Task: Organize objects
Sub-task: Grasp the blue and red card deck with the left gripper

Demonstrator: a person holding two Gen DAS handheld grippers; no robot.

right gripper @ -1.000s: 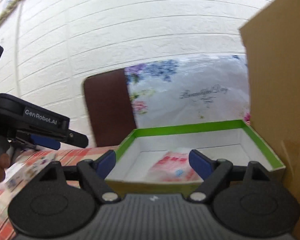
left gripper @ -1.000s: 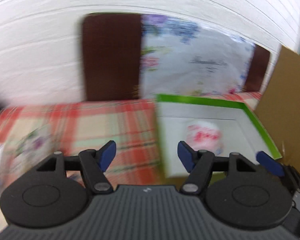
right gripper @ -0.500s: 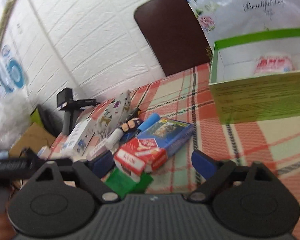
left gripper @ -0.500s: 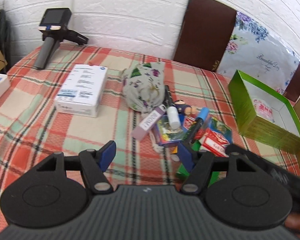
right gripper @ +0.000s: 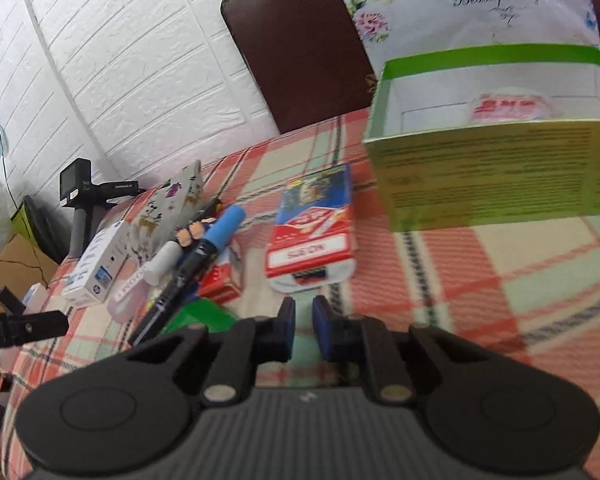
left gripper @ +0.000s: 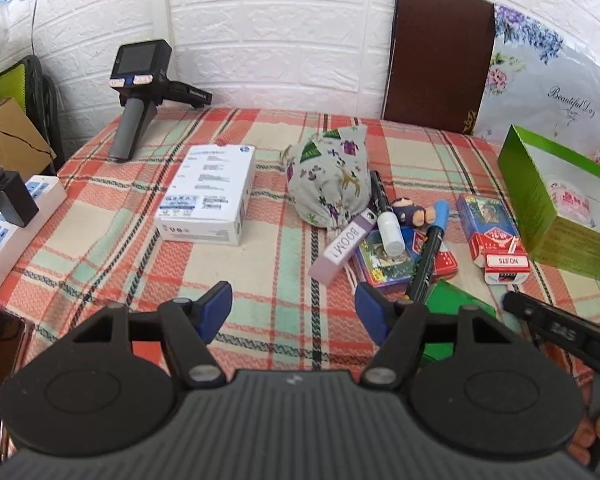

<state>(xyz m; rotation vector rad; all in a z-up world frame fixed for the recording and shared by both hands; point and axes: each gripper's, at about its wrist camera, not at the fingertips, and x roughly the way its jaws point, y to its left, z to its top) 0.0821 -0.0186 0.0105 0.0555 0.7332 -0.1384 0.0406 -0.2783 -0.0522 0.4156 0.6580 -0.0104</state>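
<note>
A green open box (left gripper: 556, 216) (right gripper: 496, 168) stands at the table's right with a pink-printed packet (right gripper: 508, 106) inside. Loose items lie left of it: a red and blue card pack (left gripper: 494, 238) (right gripper: 312, 228), a blue-capped marker (left gripper: 430, 252) (right gripper: 204, 252), a lilac "BOOM" eraser (left gripper: 342, 248), a grey printed pouch (left gripper: 332, 176), a white box (left gripper: 208, 200). My left gripper (left gripper: 294, 308) is open and empty above the near table edge. My right gripper (right gripper: 303, 326) is shut with nothing between its pads, just short of the card pack.
A spare handheld gripper (left gripper: 140, 92) stands at the back left by the white brick wall. A power strip (left gripper: 8, 224) lies on the left edge. A brown chair back (left gripper: 436, 56) and a flowered cushion (left gripper: 548, 80) stand behind the table. A green flat card (left gripper: 456, 304) lies near the front.
Both grippers have drawn back from the green box toward the near side of the table, and the loose items have come into view. My right gripper has gone from open to shut.
</note>
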